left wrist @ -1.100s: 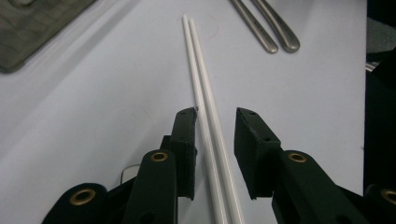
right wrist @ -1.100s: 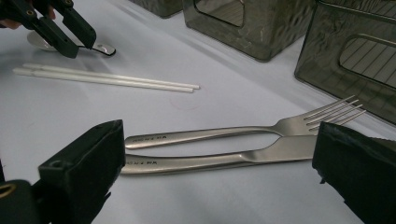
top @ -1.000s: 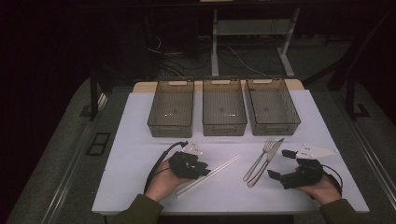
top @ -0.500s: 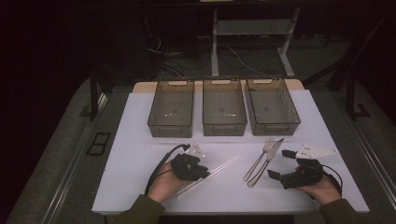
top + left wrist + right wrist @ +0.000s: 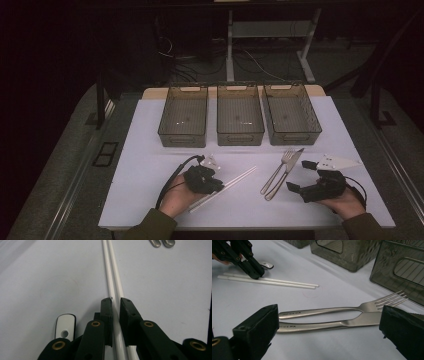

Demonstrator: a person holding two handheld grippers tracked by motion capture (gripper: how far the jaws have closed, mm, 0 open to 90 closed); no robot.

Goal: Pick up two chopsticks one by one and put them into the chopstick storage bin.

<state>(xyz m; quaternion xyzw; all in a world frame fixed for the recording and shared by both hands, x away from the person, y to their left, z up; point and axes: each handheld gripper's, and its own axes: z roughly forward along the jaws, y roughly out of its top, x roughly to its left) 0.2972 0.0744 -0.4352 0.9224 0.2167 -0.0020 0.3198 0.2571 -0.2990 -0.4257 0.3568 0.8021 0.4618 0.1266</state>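
While the three bins [image 5: 239,120] sit empty, left fingers [image 5: 115,305] clamped on chopsticks [image 5: 113,280], right fingers [image 5: 329,327] agape.

Three dark, see-through bins stand in a row along the far edge of the white table [image 5: 150,150]: the left bin [image 5: 183,116], the middle bin [image 5: 240,115] and the right bin [image 5: 292,114], just beside one another with narrow gaps between. Each has a handle cut-out in its near wall. Beyond the far edge, on the dark floor, loose cables [image 5: 200,62] lie near a white stand leg [image 5: 230,50].
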